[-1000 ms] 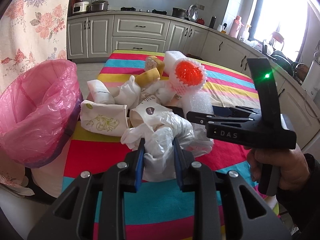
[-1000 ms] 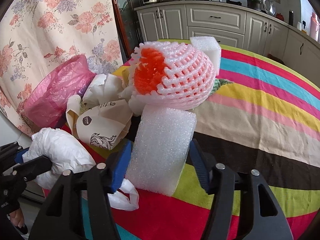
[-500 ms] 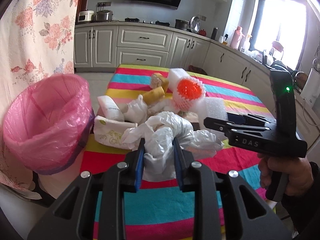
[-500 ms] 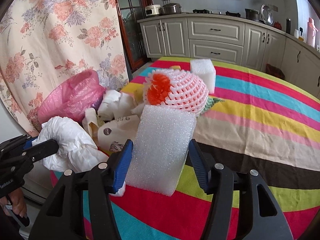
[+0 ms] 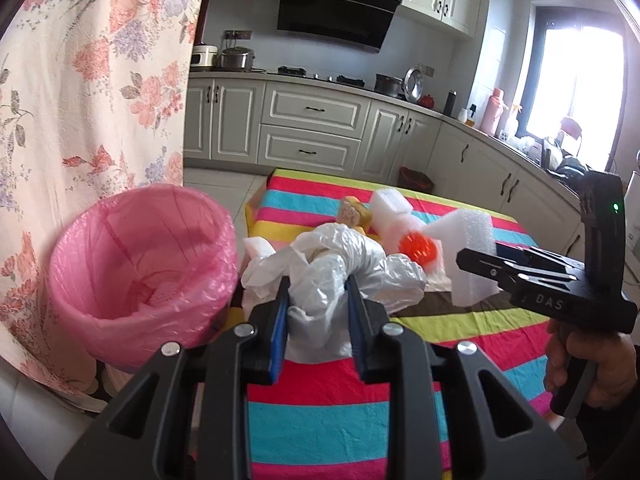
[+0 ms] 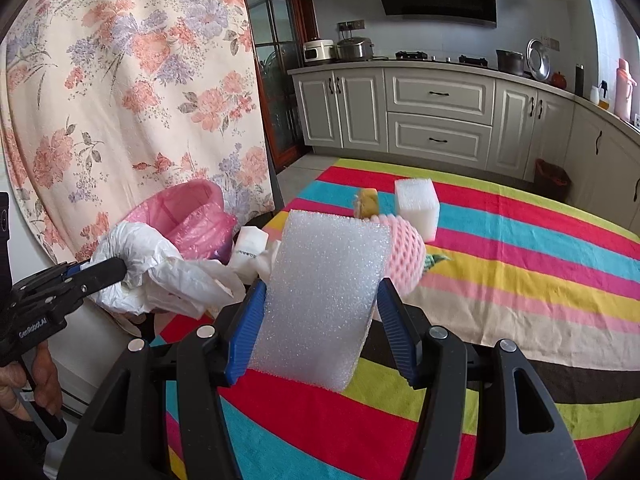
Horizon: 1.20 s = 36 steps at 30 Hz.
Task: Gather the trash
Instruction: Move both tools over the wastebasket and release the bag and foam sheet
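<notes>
At the bottom of the left wrist view, the left gripper (image 5: 316,304) is clamped on a crumpled white plastic bag (image 5: 336,264), its blue pads pressed into the folds at either side, and the bag bulges up and outward above the jaws. Directly left of it, in the lower left of the frame, stands the bin lined with a pink bag (image 5: 136,280), its mouth open and tilted toward the camera; something pale lies at its bottom, too dim to name.

In the right wrist view, the right gripper (image 6: 320,320) grips a block of white packing foam (image 6: 324,296) that stands upright between the blue pads and fills the frame's centre. The same gripper appears at the right edge of the left view, held by a hand (image 5: 592,364) on its handle.

Beneath both lies the striped tablecloth (image 6: 520,280), in bands of red, teal, yellow and pink. Behind the held foam sits a fruit in a pink foam net (image 6: 404,256), its orange skin showing at the open end in the left view. Beyond it, mid-table, rest a white foam cube (image 6: 416,208) and, just left of it, a yellowish piece (image 6: 368,200) of what may be bread. A floral curtain (image 6: 120,100) hangs along the left, and grey-white kitchen cabinets (image 6: 436,116) run across the far wall.
</notes>
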Each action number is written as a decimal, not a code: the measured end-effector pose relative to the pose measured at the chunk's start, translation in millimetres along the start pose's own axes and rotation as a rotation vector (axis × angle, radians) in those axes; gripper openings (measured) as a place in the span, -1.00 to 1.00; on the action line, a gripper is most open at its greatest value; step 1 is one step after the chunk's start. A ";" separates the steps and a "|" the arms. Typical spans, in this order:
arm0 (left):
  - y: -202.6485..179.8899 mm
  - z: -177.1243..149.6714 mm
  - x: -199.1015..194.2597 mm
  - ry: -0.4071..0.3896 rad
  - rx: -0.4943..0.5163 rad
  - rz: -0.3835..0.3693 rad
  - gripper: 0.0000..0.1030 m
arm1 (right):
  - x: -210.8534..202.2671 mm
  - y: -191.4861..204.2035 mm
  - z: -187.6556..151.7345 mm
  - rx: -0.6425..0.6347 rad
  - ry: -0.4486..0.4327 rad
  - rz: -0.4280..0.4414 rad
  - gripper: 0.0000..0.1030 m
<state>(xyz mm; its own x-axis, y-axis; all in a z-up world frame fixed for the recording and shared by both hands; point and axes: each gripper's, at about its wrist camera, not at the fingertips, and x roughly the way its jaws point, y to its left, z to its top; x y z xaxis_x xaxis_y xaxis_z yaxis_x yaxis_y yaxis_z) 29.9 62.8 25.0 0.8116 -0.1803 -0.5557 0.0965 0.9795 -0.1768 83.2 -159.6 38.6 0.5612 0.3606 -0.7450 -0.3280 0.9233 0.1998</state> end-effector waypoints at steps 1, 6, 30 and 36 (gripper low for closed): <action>3.2 1.8 -1.0 -0.006 -0.003 0.005 -0.50 | 0.1 0.8 1.1 -0.002 -0.003 0.001 0.07; 22.9 13.5 -8.9 -0.044 -0.028 0.042 -0.50 | 2.2 9.5 8.9 -0.016 -0.009 0.014 0.07; 111.4 59.6 -41.3 -0.182 -0.110 0.277 -0.50 | 51.5 118.5 94.8 -0.163 -0.064 0.162 0.07; 130.1 60.7 -45.6 -0.189 -0.131 0.320 -0.50 | 74.2 156.1 112.1 -0.204 -0.051 0.219 0.07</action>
<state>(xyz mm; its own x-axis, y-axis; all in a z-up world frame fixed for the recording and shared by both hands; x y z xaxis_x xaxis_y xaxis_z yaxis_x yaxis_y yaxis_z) 40.4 203.9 76.6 0.8818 0.1637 -0.4423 -0.2428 0.9616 -0.1282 158.7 26.1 85.8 0.4960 0.5594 -0.6642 -0.5885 0.7789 0.2166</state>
